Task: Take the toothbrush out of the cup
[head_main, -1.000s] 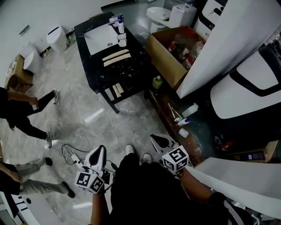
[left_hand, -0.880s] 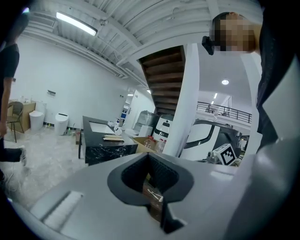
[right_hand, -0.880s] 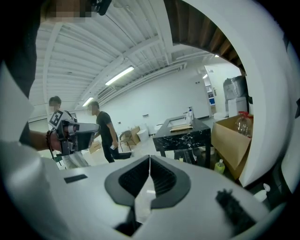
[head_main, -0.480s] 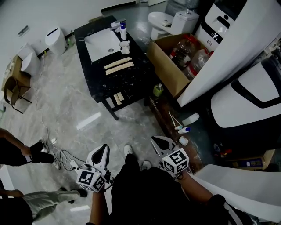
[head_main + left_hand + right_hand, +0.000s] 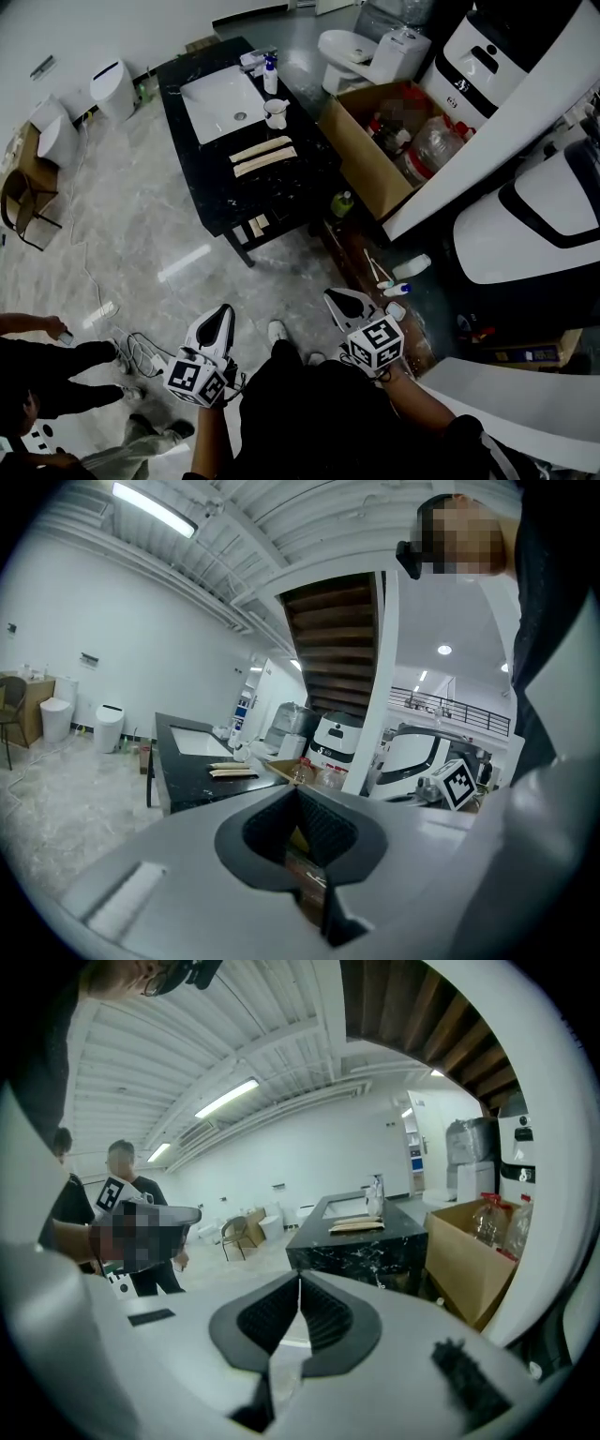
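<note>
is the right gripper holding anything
No, the right gripper has its jaws pressed together with nothing between them.

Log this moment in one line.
task: not started | left hand-held gripper: shut, empty | right hand-held gripper: shut, empty | cup: on counter, far off

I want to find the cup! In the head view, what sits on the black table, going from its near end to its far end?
short tan pieces → long tan strips → white cup → blue-topped bottle
</note>
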A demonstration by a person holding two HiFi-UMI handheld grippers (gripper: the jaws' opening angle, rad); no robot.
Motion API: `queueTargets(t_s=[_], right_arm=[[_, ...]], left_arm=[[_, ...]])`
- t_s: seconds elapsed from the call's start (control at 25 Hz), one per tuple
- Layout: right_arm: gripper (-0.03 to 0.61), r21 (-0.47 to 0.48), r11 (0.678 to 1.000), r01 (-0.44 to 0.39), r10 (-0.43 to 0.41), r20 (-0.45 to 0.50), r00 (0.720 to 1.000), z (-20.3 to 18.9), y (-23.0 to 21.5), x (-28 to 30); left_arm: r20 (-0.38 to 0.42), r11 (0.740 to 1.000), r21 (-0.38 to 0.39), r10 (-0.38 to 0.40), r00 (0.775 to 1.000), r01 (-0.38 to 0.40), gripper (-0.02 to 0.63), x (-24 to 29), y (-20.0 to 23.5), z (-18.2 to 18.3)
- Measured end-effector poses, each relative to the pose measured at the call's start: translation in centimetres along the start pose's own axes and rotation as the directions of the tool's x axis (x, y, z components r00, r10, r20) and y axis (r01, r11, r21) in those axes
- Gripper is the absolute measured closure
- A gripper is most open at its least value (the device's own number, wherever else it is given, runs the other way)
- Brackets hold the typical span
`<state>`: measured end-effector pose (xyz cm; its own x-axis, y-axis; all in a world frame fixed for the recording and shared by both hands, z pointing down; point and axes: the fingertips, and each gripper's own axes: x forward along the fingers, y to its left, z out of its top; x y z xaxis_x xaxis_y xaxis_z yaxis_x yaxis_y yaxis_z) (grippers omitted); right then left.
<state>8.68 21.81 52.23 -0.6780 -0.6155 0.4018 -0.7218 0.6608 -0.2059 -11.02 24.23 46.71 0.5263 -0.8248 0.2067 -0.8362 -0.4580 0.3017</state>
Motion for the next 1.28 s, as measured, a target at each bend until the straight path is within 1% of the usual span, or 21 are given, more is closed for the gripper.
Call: queueTargets(t_s=[0.16, 0.4, 0.56, 0.76, 1.08, 1.28], right_arm=[[0.563, 0.007, 1.000, 0.007, -0.007, -0.004, 1.000, 0.9, 0.2, 1.8], [0.563, -0.017, 1.000, 0.008, -0.008, -0.007, 1.000, 2.5, 1.4, 5.2], [0.563, -0.008, 1.000, 0.024, -0.024, -0.005, 1.000, 3.4, 1.8, 6.5], [0.563, -0.004, 0.999, 0.053, -0.054, -0.013, 0.998, 3.7, 1.1, 6.9], [0.563, 0.003, 0.998, 0.066, -0.065, -0.029, 0.997, 3.9, -0.8, 7.8], [0.563, 0.004, 0.999, 0.049, -0.049, -0.026, 0.998, 4.4, -2.1, 9.3]], left_arm=[[0.011, 1.000, -0.008, -0.013, 1.000, 0.013, 0.607, 0.7, 2.1, 0.8], [0.009, 0.999, -0.039, -0.017, 1.000, 0.017, 0.607, 1.0, 5.6, 1.3], [0.000, 0.999, -0.033, -0.042, 0.999, 0.042, 0.607, 1.2, 6.9, 2.0], [0.007, 0.998, -0.023, -0.059, 0.998, 0.059, 0.607, 1.7, 8.0, 2.7], [-0.002, 0.998, -0.031, -0.059, 0.998, 0.059, 0.607, 3.0, 8.5, 3.0], [-0.001, 0.999, -0.020, -0.050, 0.999, 0.050, 0.607, 4.6, 9.2, 3.7]])
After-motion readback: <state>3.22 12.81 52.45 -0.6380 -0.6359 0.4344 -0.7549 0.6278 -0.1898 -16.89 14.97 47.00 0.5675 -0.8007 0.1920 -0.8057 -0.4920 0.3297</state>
